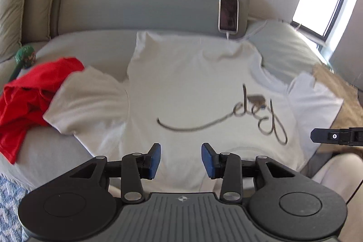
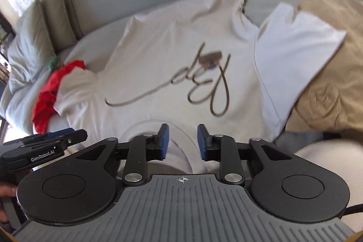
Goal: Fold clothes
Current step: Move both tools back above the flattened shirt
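The white T-shirt lies spread flat, print side up, on the bed, and it sits straight ahead of and below both claws, its collar end nearest them and its hem far off toward the grey headboard; so its long axis runs away from the claws, and its sleeves stick out to either side. The left claw hangs over the near edge by the collar with its jaws apart and nothing between them; the right claw does the same, also parted and empty, right above the neckline. The left sleeve is closer to the left claw and the right sleeve to the right claw, so each hand is best placed for its own side if the fold starts with the sleeves. A red garment touches and partly underlies the left sleeve, which could get dragged along. Tan cloth lies under the right sleeve. A phone leans against the headboard beyond the hem, its cable near the shirt's far corner.
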### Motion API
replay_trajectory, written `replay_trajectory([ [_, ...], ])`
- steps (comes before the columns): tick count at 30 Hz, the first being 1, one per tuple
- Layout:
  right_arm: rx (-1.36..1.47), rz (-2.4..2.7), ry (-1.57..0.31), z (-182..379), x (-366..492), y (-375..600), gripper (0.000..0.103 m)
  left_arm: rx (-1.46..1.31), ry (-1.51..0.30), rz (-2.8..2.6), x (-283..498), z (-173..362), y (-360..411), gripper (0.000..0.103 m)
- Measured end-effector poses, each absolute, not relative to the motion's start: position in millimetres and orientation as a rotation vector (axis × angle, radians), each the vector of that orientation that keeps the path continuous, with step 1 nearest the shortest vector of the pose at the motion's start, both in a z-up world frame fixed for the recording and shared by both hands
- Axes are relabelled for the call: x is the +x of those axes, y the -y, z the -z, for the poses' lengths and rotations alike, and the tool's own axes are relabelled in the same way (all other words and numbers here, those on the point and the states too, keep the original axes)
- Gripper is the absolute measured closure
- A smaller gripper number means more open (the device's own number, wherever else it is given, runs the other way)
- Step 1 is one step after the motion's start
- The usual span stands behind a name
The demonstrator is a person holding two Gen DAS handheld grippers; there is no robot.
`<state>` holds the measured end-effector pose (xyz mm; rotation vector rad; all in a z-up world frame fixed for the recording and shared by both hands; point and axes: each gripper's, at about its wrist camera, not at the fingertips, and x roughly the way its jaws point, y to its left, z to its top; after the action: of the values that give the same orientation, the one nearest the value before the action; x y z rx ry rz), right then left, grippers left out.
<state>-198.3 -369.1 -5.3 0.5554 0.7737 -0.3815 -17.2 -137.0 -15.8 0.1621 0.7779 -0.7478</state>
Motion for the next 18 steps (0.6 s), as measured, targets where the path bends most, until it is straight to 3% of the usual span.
replay_trajectory([
  [4, 0.5, 0.369, -0.654, -49.9, -186.8, 379.2, 0.056, 0.101, -0.645, 0.737, 2.8, -26.0, 132.9, 0.057],
  [7, 0.478, 0.38, -0.603, -74.2, -172.8, 391.3, 0.047, 0.07, -0.586, 0.714, 25.6, -42.0, 136.0, 0.041],
  [10, 0.476, 0.421, -0.559, -88.0, -153.7, 410.2, 0.036, 0.05, -0.562, 0.675, 55.3, -45.0, 142.1, 0.04],
  [18, 0.598, 0.552, -0.534, -55.4, -72.3, 508.9, 0.037, -0.047, -0.728, 0.586, 193.2, 1.1, 186.5, 0.04],
])
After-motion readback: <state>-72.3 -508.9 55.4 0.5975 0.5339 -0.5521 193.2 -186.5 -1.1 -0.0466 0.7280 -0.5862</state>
